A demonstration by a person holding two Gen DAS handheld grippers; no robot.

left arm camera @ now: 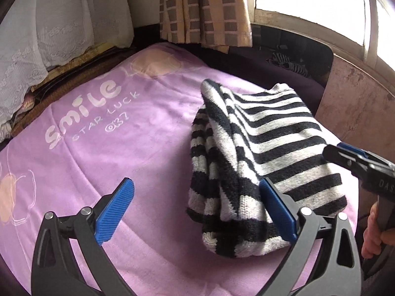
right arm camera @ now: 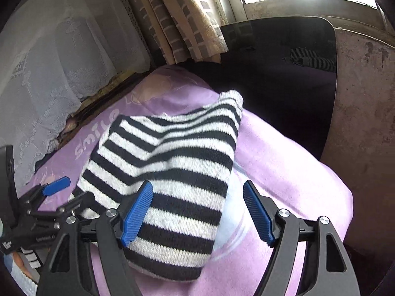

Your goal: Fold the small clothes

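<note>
Lying folded right of centre in the left wrist view, the striped garment [left arm camera: 261, 148] rested on a pink blanket [left arm camera: 111, 135] printed with "smile". The left gripper [left arm camera: 195, 212] stood wide open at lower centre, its right pad just beside the garment's near edge, nothing clamped. In the right wrist view, the right gripper [right arm camera: 197, 212] was likewise open above the garment's lower right corner.

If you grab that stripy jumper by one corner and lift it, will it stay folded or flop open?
The striped jumper would probably flop open: it is soft knit, and its folded layers sag loosely at the edge. It looks thick, so likely a bit heavy for its size. On the fuzzy purple blanket it would probably bunch up rather than slide if pushed.
</note>
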